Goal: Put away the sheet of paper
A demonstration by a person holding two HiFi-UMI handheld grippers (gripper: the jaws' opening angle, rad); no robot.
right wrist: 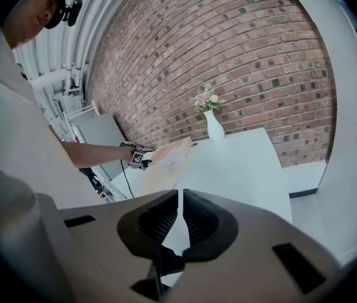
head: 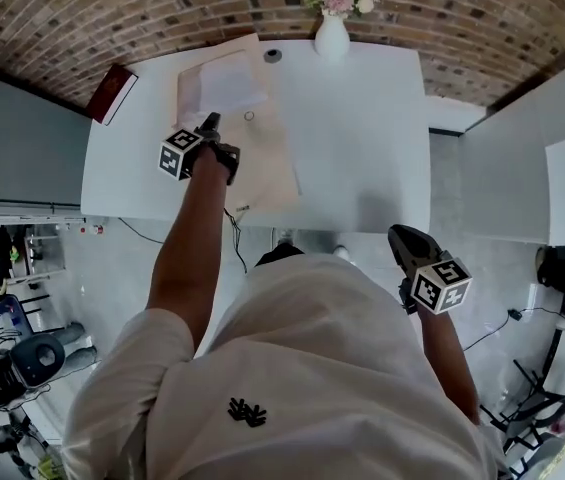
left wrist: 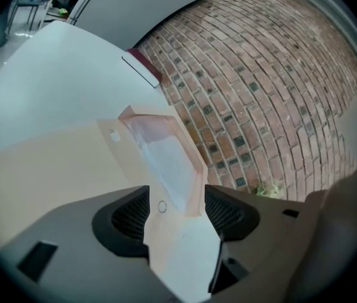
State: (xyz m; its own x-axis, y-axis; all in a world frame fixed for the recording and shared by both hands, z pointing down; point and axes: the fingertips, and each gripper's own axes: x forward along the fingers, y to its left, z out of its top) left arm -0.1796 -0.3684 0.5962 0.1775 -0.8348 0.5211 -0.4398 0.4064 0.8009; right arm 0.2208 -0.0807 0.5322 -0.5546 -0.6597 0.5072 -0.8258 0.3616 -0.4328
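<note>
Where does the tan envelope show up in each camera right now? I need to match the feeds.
Head view: envelope upper centre-left, on the white table, open flap toward the brick wall.
Left gripper view: lower left to centre, running under the left tool, whose jaws are apart.
Right gripper view: small, centre-left, left of the vase.
Shared landmark: the brick wall beyond the table.

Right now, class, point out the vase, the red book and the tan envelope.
vase (head: 332, 40): head view, on its white belly.
red book (head: 112, 94): head view, middle of its cover.
tan envelope (head: 267, 158): head view, bare part below the open flap.
</note>
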